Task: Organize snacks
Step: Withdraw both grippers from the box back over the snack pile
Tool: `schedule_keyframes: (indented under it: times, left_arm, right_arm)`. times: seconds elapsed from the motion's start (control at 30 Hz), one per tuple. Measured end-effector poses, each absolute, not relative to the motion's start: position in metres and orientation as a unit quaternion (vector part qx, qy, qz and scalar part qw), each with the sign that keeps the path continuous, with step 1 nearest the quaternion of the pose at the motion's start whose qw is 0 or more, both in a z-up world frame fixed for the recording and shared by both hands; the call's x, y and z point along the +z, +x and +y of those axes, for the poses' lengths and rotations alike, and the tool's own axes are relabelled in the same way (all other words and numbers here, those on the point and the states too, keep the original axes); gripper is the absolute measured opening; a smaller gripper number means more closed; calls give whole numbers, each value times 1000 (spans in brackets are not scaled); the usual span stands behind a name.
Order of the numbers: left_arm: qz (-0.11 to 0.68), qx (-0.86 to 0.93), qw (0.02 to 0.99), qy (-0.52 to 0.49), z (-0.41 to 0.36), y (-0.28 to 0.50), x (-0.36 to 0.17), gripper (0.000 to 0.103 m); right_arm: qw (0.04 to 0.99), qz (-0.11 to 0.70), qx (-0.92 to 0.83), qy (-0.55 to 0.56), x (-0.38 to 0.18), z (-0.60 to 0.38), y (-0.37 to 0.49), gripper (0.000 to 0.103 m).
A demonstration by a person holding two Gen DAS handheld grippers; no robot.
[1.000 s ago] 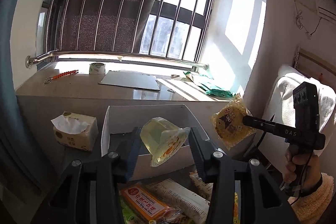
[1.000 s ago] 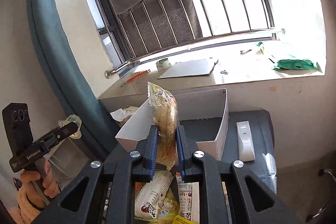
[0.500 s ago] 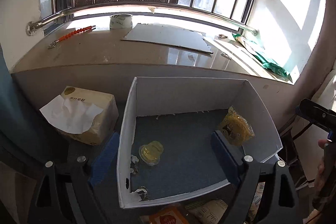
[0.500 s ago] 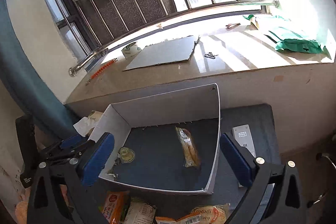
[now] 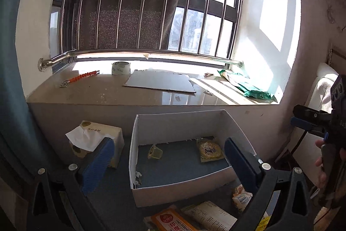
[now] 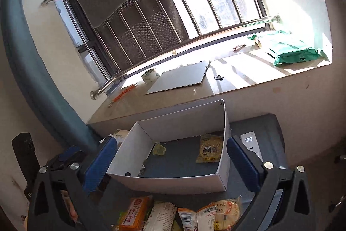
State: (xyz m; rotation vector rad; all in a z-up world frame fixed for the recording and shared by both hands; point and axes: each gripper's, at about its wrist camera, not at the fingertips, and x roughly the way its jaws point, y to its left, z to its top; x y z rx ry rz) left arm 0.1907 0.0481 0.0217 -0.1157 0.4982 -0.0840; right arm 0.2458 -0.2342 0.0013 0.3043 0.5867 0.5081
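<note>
A: What's cut off or unclear?

B: Left wrist view: the snack pile (image 5: 194,218) at bottom centre runs off the lower edge, partly behind the left gripper (image 5: 168,162). Orange pack's print only half legible. At the right edge, the right gripper (image 5: 311,122) is cropped; only one blue pad and the hand below it show there.

A: And the right wrist view?

B: Pile (image 6: 179,213) again clipped by the bottom edge. Tissue box (image 6: 119,134) mostly hidden behind the box (image 6: 173,125) wall. Remote (image 6: 250,143) partly behind the right pad, centre right. Left gripper body, lower left, dark and hard to read.

A: Claws?

B: Both spread wide, holding nothing. Right gripper (image 6: 170,165) frames the box between its pads; the left does the same in its own view.

A: Snacks in the box?

B: Jelly cup (image 5: 155,152) lies tipped on the floor near the back wall, centre of the frame; yellow packet (image 5: 209,149) lies flat to its right, well apart. Same pair in the right view: cup (image 6: 159,149), packet (image 6: 208,151).

A: Change from earlier?

B: A second ago each claw held its item above the box. Half a second ago both were already dropped and the jaws open. Since then both cameras have pulled back and tilted up; more window shows, and the packet has settled from on edge to flat.
</note>
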Motion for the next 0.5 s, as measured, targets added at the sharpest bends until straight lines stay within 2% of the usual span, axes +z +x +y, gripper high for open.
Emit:
schedule_keyframes:
  times: [0.23,0.5]
  left_arm:
    - [231,-63,969,-56,38,108,35,103]
    - [226,-66,968,-91,38,34,13,103]
  right_arm:
    - [927,237,268,111,8,-237,172,103]
    - [932,213,274,100,-20,-242,89,103]
